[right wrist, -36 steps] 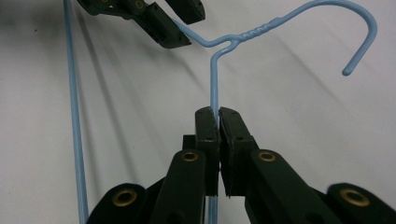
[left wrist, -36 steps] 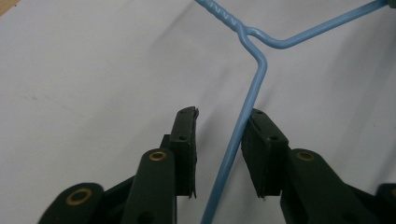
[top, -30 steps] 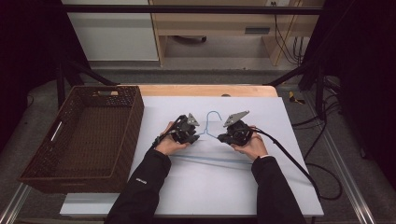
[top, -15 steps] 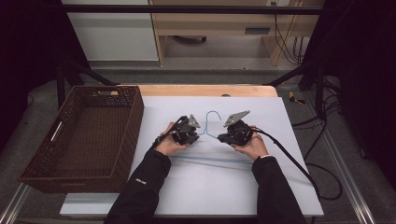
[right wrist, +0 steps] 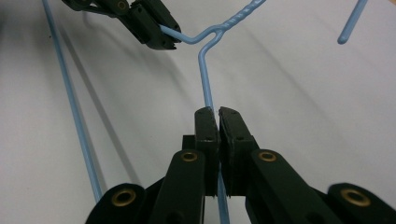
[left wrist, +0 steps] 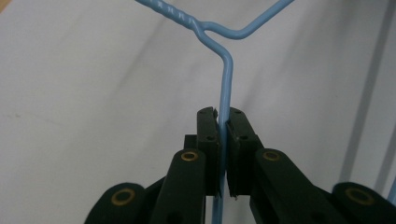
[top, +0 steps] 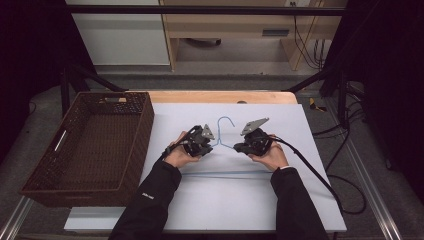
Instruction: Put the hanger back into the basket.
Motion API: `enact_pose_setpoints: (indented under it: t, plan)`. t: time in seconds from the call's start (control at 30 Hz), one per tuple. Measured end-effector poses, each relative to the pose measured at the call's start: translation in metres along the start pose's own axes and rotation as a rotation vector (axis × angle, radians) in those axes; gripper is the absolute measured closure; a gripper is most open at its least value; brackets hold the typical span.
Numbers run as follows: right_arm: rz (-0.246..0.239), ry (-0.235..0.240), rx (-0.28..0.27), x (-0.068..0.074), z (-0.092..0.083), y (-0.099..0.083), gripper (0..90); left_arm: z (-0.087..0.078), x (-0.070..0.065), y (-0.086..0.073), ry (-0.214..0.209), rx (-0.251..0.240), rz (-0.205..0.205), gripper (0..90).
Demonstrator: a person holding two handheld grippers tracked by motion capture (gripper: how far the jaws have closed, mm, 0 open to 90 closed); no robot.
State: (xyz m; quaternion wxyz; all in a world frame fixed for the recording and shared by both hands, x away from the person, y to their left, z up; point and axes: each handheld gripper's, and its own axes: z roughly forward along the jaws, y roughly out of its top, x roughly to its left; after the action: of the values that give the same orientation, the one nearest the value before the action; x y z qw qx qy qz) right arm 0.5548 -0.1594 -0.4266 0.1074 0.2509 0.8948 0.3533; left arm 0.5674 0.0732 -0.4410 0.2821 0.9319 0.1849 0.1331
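A blue wire hanger [top: 225,145] is seen lying on the white table [top: 310,200], beside a brown wicker basket [top: 95,145]. Its left shoulder wire is clamped by the left gripper [left wrist: 223,135], whose jaws have just been closing onto it, while its right shoulder wire is pinched tight by the right gripper [right wrist: 218,128], both grips set just below the twisted neck [left wrist: 180,16]

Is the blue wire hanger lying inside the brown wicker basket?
No, the blue wire hanger lies on the white table, to the right of the basket, which holds nothing visible.
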Motion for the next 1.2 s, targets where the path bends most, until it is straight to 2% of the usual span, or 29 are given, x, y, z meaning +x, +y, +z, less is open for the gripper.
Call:
enact_pose_setpoints:
  t: [0.2, 0.33, 0.47, 0.6, 0.7, 0.73, 0.77, 0.8, 0.87, 0.9, 0.97, 1.03, 1.07, 1.1, 1.2]
  plan:
    - [0.000, 0.005, 0.002, 0.002, -0.004, 0.001, 87.3, -0.007, -0.002, 0.001, -0.031, 0.004, -0.005, 86.6]
    - [0.002, 0.017, -0.013, 0.002, -0.009, 0.002, 87.1, -0.014, -0.004, 0.005, -0.032, 0.006, 0.001, 86.8]
    - [0.011, 0.006, -0.030, 0.004, -0.016, 0.003, 86.2, -0.023, -0.007, 0.009, -0.032, -0.005, -0.003, 86.9]
    - [0.014, 0.008, -0.073, 0.005, -0.026, 0.004, 82.8, -0.031, -0.010, 0.011, -0.026, -0.025, -0.012, 86.9]
    - [0.030, -0.018, -0.108, 0.007, -0.038, 0.005, 76.9, -0.037, -0.012, 0.013, -0.013, -0.023, -0.018, 87.0]
    - [0.044, -0.030, -0.136, 0.007, -0.048, 0.006, 76.5, -0.039, -0.012, 0.013, -0.005, -0.021, -0.018, 86.9]
    - [0.044, -0.030, -0.136, 0.007, -0.048, 0.006, 76.5, -0.041, -0.013, 0.013, 0.002, -0.021, -0.025, 86.9]
    - [0.041, -0.036, -0.149, 0.008, -0.053, 0.005, 74.6, -0.044, -0.013, 0.014, 0.008, -0.023, -0.024, 86.9]
    - [0.067, -0.056, -0.163, 0.010, -0.066, 0.004, 72.5, -0.049, -0.014, 0.015, 0.015, -0.033, -0.033, 87.0]
    - [0.081, -0.082, -0.172, 0.011, -0.074, 0.001, 69.5, -0.052, -0.015, 0.015, 0.020, -0.039, -0.037, 87.0]
    - [0.095, -0.092, -0.174, 0.012, -0.078, -0.001, 67.0, -0.056, -0.017, 0.017, 0.033, -0.052, -0.048, 87.0]
    - [0.107, -0.113, -0.201, 0.014, -0.084, -0.007, 60.1, -0.061, -0.017, 0.017, 0.050, -0.056, -0.052, 87.0]
    - [0.126, -0.137, -0.225, 0.015, -0.090, -0.013, 53.0, -0.065, -0.018, 0.017, 0.066, -0.068, -0.074, 87.0]
    - [0.126, -0.137, -0.225, 0.015, -0.090, -0.013, 53.0, -0.065, -0.018, 0.017, 0.066, -0.068, -0.074, 87.0]
    - [0.142, -0.166, -0.273, 0.019, -0.100, -0.021, 41.3, -0.071, -0.019, 0.017, 0.083, -0.080, -0.095, 87.0]
